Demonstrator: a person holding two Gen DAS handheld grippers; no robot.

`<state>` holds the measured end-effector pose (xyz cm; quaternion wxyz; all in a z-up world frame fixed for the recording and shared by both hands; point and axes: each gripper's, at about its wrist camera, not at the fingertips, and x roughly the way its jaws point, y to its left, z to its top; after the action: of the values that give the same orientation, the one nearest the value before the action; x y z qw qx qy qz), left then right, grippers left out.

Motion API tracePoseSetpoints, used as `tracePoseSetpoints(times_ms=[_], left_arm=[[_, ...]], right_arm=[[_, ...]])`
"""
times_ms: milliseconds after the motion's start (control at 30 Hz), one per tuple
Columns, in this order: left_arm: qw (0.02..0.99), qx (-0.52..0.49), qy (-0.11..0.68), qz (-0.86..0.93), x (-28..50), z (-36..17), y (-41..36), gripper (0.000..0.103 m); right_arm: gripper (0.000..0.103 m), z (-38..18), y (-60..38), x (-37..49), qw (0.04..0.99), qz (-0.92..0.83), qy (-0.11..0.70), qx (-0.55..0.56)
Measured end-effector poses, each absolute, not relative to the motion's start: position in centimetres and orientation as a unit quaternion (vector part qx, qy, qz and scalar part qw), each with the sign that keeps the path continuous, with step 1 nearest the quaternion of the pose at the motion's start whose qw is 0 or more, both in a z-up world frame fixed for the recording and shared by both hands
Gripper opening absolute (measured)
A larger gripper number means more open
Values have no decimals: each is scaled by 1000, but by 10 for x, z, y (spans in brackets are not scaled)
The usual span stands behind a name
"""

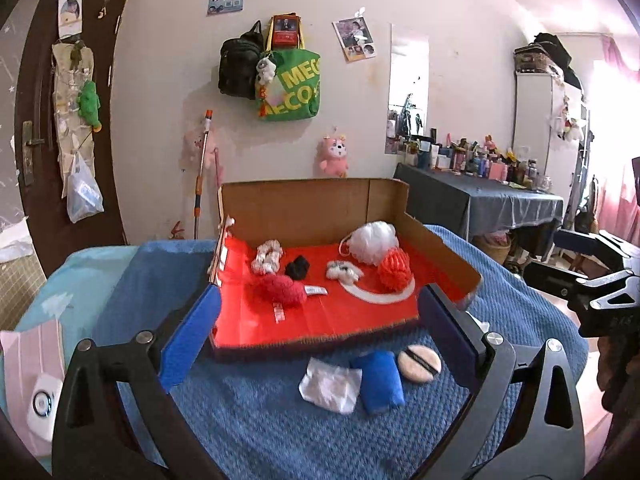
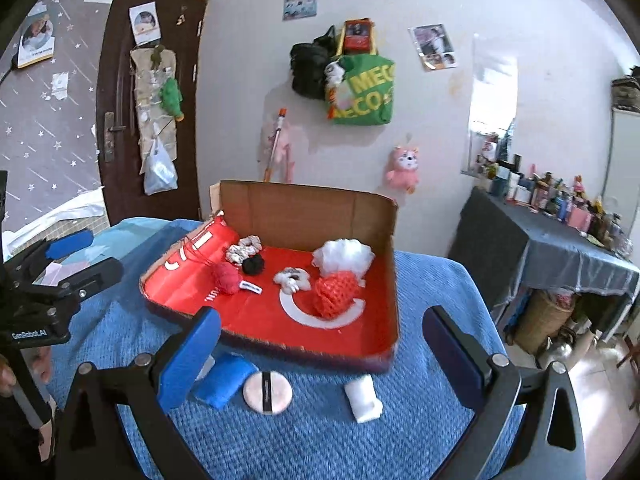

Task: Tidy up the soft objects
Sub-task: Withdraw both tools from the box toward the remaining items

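Observation:
A cardboard box (image 1: 316, 208) with a red lining sits on a blue blanket (image 1: 256, 420). It holds a white bath pouf (image 1: 374, 240), an orange mesh ball (image 1: 395, 270), a red plush (image 1: 280, 288), a black scrunchie (image 1: 297, 269) and other small soft items. In front of the box lie a white cloth (image 1: 330, 386), a blue pouch (image 1: 380, 376) and a round powder puff (image 1: 419, 362). My left gripper (image 1: 320, 296) is open over them, holding nothing. My right gripper (image 2: 322, 316) is open and empty above the blue pouch (image 2: 226, 380), the puff (image 2: 267, 394) and a white foam piece (image 2: 364, 398).
A table with a dark cloth (image 2: 560, 248), crowded with bottles, stands to the right. Bags (image 1: 288, 80) and a pink plush (image 1: 334, 156) hang on the far wall beside a dark door (image 2: 120, 100). A pink pad with a white device (image 1: 36, 380) lies at the blanket's left edge.

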<state>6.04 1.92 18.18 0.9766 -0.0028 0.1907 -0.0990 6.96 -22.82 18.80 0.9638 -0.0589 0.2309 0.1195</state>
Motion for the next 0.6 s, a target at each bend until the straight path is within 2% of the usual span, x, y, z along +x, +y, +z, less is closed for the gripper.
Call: tracePoseSetpoints(times_ms=[600], left_arm=[[978,-4,191,-79,17,120,11,100]], right_arm=[[103,113,-238,11,975,62,209,-33]])
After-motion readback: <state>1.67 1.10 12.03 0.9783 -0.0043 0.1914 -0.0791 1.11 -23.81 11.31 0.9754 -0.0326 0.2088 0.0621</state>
